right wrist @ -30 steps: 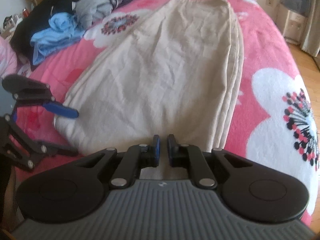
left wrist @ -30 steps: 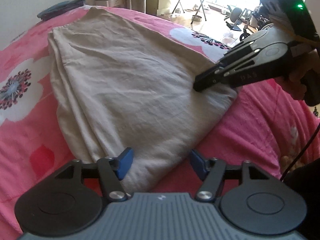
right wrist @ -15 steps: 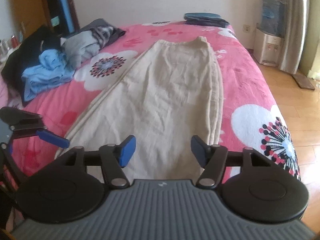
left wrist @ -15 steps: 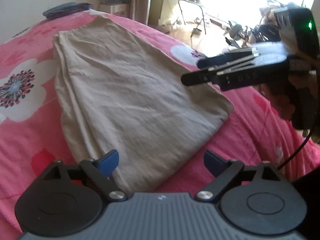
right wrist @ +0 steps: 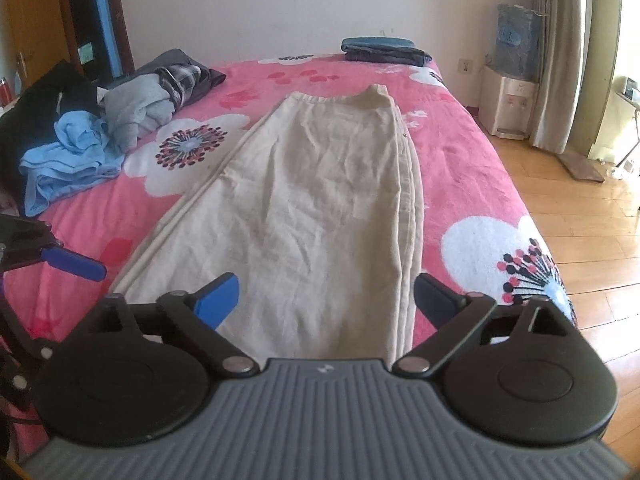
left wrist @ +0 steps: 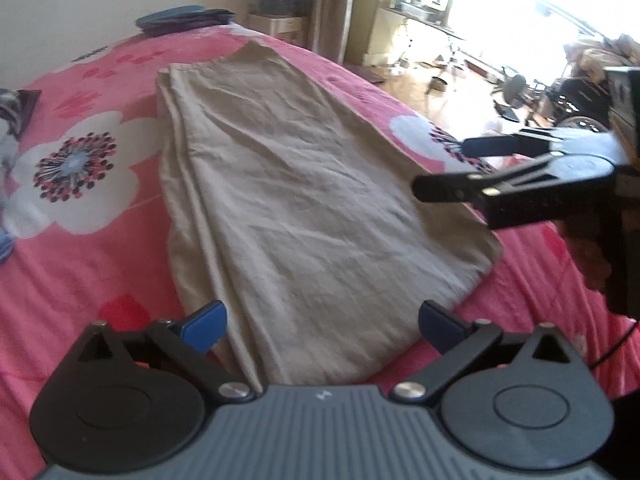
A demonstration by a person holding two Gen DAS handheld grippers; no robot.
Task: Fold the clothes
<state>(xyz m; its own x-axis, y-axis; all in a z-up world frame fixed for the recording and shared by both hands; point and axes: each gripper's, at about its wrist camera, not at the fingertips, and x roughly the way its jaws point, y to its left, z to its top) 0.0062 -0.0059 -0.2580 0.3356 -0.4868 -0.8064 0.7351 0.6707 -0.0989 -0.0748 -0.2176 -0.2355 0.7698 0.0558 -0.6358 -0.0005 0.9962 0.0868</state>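
Beige garment (right wrist: 320, 216), woven, linen-like, finely creased, folded lengthwise into a long strip that narrows toward its far end. It lies flat on the bed (right wrist: 472, 168), a pink quilted cover with big white flowers. Long axis runs straight away from the right gripper (right wrist: 326, 300): wide hem end just under and ahead of its fingertips, gathered waistband at the far end. Stacked fold edges show along its right side in the right wrist view.

Right gripper: jaws opening, nearly full wide, blue pads clear of the cloth, nothing between them or held. A second ago they were pinched almost shut over the hem edge; now released.

Left gripper (left wrist: 320, 322): jaws also opening, at widest, blue pads apart above the near hem corner, nothing gripped. A second ago it was already partly open with the left pad at the cloth edge; now both pads sit off the fabric. Garment has not shifted, same lie and creases.

From the left gripper, the right one (left wrist: 448, 168) hangs ahead and to the right, over the garment's right hem corner, black linkage, fingers spread.

Left of the garment, ahead of the right gripper: loose pile (right wrist: 100, 128) of blue, grey and plaid clothes. Far end of bed: folded dark stack (right wrist: 384, 50). Wood floor (right wrist: 580, 216) to the right.
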